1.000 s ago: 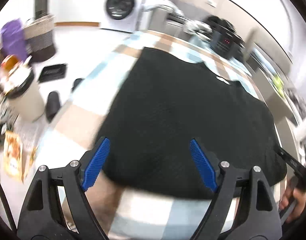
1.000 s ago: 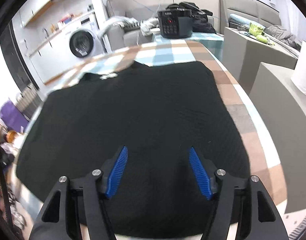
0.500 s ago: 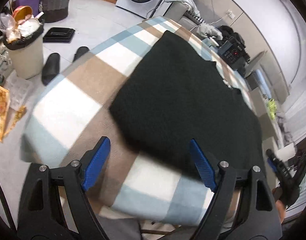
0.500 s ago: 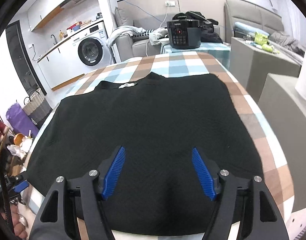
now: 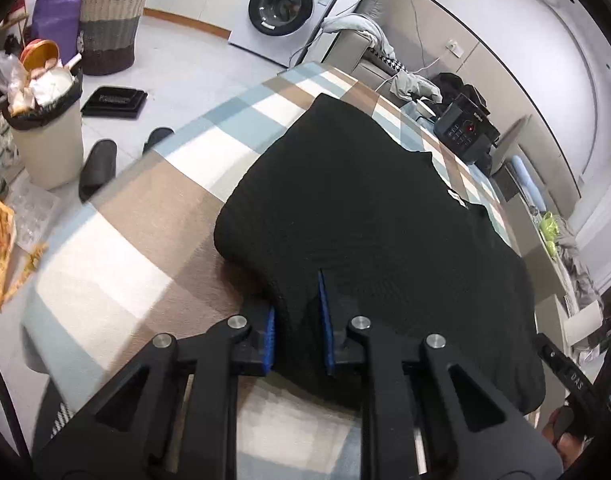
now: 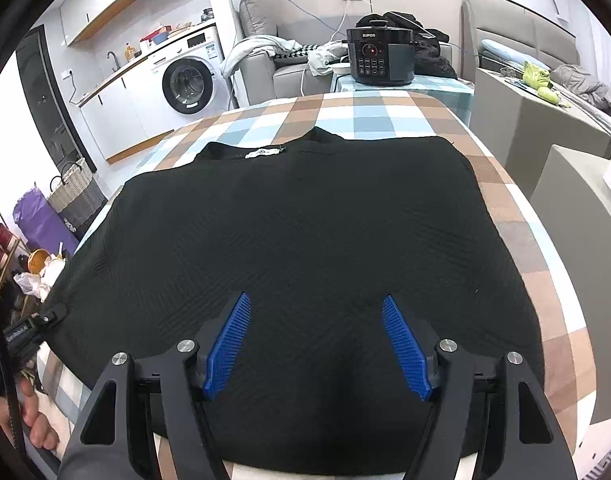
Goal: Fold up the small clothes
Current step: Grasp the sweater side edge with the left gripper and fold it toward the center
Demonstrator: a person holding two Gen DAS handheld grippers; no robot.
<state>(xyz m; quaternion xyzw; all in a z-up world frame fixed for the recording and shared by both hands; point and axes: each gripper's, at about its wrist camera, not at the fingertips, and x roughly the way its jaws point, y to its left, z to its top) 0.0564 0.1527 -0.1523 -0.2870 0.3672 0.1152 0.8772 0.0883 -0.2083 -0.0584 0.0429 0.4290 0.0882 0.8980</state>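
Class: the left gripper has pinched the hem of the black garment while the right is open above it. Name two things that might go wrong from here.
1. The left gripper, jaws just closed, pinches only the edge of the black garment; the fabric may slip out on lifting.
2. The right gripper is open and holds nothing, so a one-sided lift could skew the fold on the checked tablecloth.

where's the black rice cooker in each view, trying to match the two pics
Left wrist view: the black electric rice cooker sits upper right, beyond the far end of the black knit garment.
Right wrist view: the rice cooker stands top centre, straight past the garment's collar.
Shared landmark: the white front-loading washing machine, top centre in the left view, upper left in the right.
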